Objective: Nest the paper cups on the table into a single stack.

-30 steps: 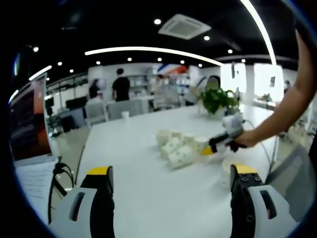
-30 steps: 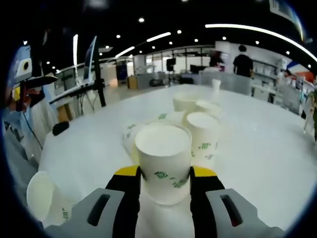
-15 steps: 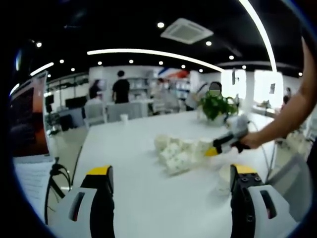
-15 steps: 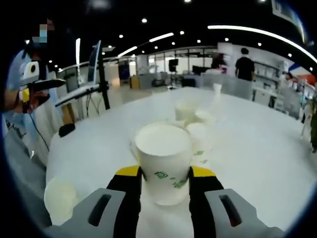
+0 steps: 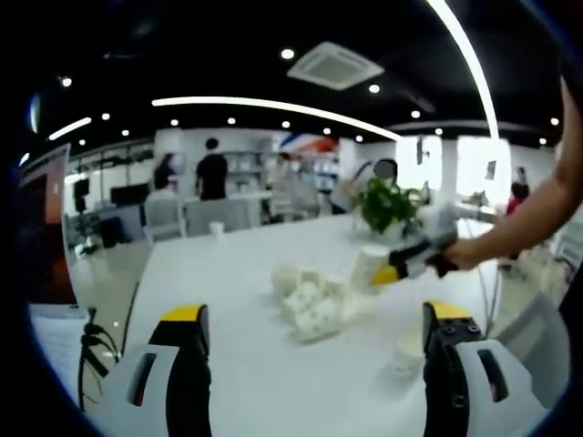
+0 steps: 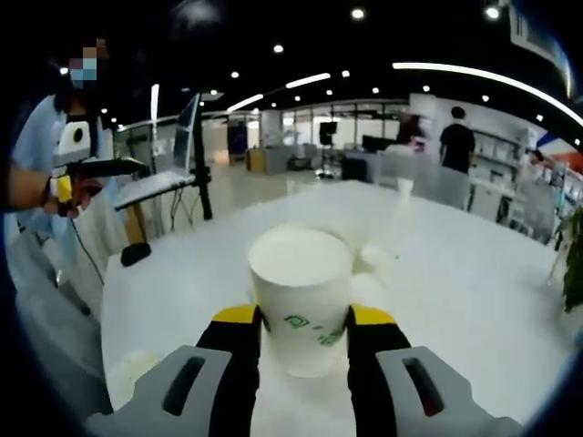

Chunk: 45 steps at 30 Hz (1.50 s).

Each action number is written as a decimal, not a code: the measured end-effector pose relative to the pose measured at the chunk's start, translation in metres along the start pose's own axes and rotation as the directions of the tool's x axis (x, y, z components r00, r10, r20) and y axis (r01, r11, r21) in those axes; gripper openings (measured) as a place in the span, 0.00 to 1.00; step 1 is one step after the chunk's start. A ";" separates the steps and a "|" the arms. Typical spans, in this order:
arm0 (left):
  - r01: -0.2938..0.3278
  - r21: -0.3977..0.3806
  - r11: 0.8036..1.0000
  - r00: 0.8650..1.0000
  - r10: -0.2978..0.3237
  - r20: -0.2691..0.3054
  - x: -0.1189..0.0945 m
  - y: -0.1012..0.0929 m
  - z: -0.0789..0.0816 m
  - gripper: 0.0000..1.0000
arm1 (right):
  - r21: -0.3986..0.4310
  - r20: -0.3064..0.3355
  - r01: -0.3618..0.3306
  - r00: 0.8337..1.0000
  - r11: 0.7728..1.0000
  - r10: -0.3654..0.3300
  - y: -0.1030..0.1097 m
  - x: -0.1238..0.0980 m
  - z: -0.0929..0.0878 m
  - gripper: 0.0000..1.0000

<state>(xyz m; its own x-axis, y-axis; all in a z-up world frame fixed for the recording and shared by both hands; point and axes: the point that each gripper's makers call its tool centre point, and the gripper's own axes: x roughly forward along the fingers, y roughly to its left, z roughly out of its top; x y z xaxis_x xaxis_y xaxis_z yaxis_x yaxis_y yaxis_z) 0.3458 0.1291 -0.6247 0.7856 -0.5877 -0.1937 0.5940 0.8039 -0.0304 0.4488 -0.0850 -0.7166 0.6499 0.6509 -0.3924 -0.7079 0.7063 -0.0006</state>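
R claw: jaws clamped on a paper cup, pinching its lower body from both sides. Cup upright, mouth up, long axis vertical, lifted clear of the surface. Same claw seen in left gripper view, coming in from the right w/ the cup at its tip, the person's hand behind it.

Key relation: the cup cluster lies just beside and below the held cup in left gripper view, toward that view's left. In right gripper view the cluster sits behind the held cup, mostly hidden, blurred. So R claw is by far the nearer one; judgement: next move = carry the cup over an upright cup in the cluster and drop it straight down, axes lined up.

L claw: jaws wide apart, nothing between them, hanging back well apart from the cluster. A lone cup stands near its right jaw, apart from the rest.

Materials: cups are thin white paper, tapered, rolled rim, small green print on the side; light, easy to dent, likely to tip if nudged. Some in the cluster look tilted or on their side; too blurred to count. Surface is smooth, white, matte. A potted plant stands on it beyond the cups.
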 end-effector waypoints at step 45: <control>0.162 0.086 0.983 0.984 -0.168 0.064 0.069 -0.050 0.063 0.84 | -0.047 -0.004 -0.150 0.989 0.988 0.150 0.066 -0.040 0.063 0.33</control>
<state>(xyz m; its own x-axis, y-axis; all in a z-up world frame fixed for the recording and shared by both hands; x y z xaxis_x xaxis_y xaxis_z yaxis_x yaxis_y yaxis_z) 0.3818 0.0427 -0.5747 0.6843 -0.7188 -0.1225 0.7260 0.6873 0.0227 0.3935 -0.0470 -0.6426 0.5349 0.7485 -0.3920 -0.8098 0.5865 0.0149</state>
